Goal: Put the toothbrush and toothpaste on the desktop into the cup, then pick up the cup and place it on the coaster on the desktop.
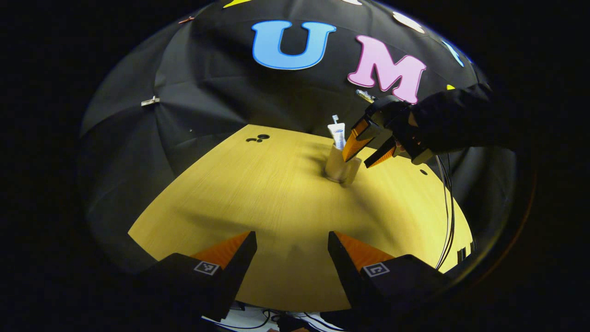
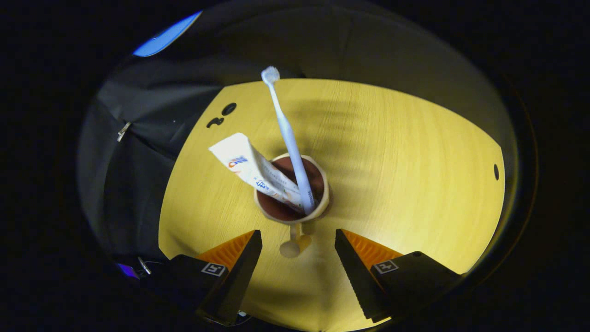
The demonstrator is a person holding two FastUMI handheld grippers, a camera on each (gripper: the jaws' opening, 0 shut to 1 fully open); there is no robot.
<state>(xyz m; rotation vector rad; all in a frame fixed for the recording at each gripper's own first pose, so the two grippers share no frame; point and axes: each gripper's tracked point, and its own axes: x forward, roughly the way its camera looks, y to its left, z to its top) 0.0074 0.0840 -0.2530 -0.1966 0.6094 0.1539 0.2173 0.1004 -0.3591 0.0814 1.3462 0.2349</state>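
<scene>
Toothbrush (image 2: 289,138) and toothpaste tube (image 2: 251,168) stand in cup (image 2: 322,210); right gripper (image 2: 298,249) spread above handle. Next: grasp cup.

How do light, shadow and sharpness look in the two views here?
Left gripper view: the table bulges with fisheye bend, soft shadows cross it, and the cup looks slightly soft beside the right gripper. Right gripper view: the toothbrush and toothpaste are sharp, a bright patch lights the near wood, and the edges fall dark.
</scene>
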